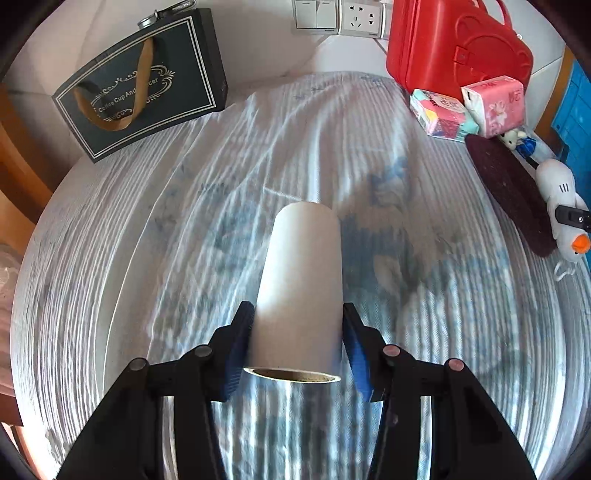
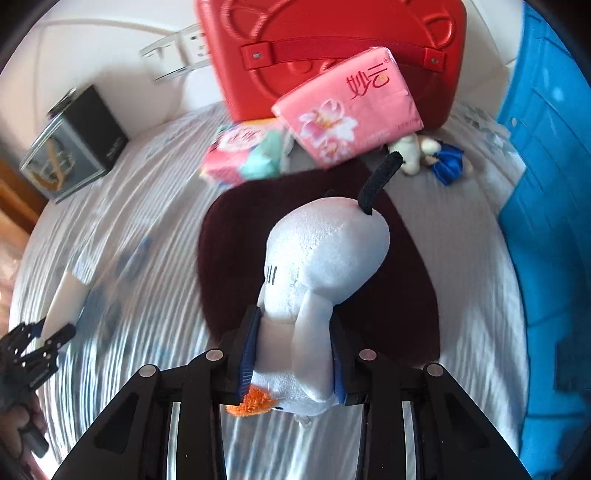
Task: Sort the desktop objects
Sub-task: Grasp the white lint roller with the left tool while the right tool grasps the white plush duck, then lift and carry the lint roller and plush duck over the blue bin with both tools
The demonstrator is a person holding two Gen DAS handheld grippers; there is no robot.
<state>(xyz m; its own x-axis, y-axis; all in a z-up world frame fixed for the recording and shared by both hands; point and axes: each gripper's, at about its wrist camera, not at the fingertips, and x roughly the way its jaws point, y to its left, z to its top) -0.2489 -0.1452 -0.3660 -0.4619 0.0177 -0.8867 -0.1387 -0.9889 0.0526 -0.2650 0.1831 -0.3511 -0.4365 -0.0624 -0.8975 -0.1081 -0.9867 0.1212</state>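
A home room, as far as we can tell

We see a striped cloth (image 1: 184,240) over the table, wall sockets (image 1: 360,18), a red case (image 1: 450,44), tissue packs (image 1: 495,105), small plush toys (image 2: 410,153) and perhaps a wooden furniture edge at left.

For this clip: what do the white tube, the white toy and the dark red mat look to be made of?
White tube: seemingly cardboard with a matte white wrap; brown inner rim at its open end. White toy: plush fabric, fuzzy nap, stitched marks, orange fuzzy beak. Dark red mat: looks like felt or short-pile fabric, matte, no shine.
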